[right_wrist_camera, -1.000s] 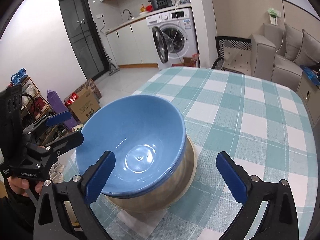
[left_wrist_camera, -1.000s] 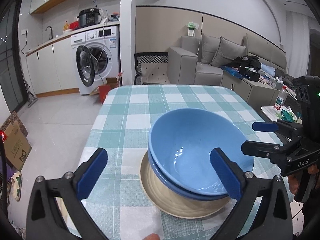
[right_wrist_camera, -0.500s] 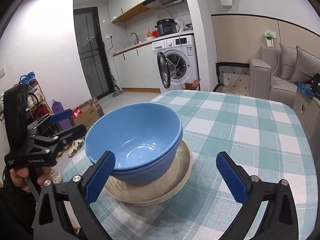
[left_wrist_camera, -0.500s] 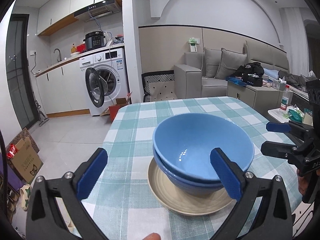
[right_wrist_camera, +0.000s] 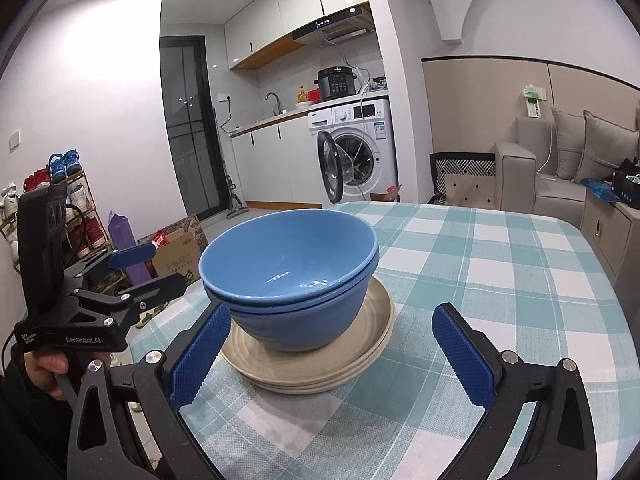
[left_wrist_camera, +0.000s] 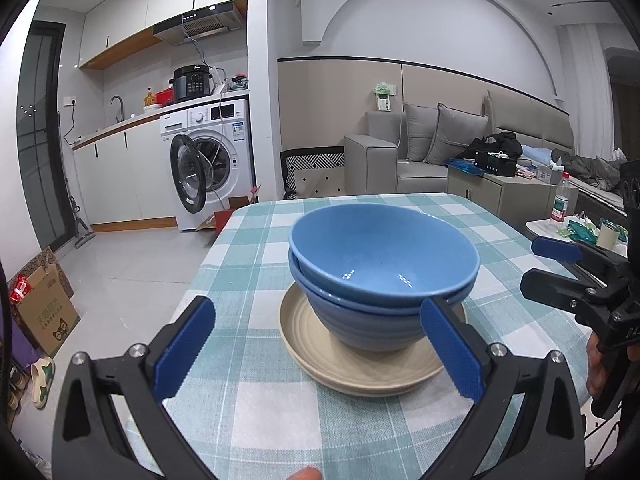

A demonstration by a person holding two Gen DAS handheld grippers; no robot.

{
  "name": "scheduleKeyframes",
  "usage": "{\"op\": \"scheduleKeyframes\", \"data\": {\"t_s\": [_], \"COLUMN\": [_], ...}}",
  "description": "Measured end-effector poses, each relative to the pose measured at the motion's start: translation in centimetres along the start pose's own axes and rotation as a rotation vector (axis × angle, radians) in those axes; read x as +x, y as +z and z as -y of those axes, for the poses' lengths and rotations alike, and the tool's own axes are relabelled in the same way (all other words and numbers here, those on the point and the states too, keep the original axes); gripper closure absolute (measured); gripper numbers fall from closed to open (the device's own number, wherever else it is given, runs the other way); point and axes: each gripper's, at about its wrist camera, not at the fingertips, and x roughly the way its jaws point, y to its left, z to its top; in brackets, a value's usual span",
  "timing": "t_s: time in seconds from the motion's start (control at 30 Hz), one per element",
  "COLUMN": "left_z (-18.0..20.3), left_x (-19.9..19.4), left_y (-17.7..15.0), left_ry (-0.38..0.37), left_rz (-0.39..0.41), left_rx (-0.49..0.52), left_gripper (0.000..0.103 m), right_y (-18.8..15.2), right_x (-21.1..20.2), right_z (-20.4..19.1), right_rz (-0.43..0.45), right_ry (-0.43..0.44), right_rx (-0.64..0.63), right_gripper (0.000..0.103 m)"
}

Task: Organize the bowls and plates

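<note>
Left claw (left_wrist_camera: 316, 350) spread wide, holding nothing; right claw (right_wrist_camera: 334, 346) likewise spread and bare. Just ahead, two nested blue bowls (right_wrist_camera: 290, 276) seated on beige plates (right_wrist_camera: 308, 364), probably three, near the surface's (right_wrist_camera: 500, 280) near edge. Best kept level, backing off slowly, clear of rims.

Two blue bowls (left_wrist_camera: 384, 256) nested together, on a stack of beige plates (right_wrist_camera: 304, 364), about three; two open tongs, left (left_wrist_camera: 320, 354) and right (right_wrist_camera: 332, 354)
</note>
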Motion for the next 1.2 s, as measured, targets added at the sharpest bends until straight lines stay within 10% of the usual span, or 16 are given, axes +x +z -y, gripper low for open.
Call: {"op": "scheduleKeyframes", "data": {"t_s": [1.2], "left_z": [1.1], "left_x": [-3.1], "left_y": [-5.5], "left_ry": [-0.025], "left_rz": [0.078], "left_rx": [0.029], "left_gripper": [0.0], "right_y": [-6.2], "right_x": [-4.8], "right_z": [-3.5], "right_rz": [0.152], "right_ry": [-0.024], "right_rx": [-0.036], "right_gripper": [0.0]}}
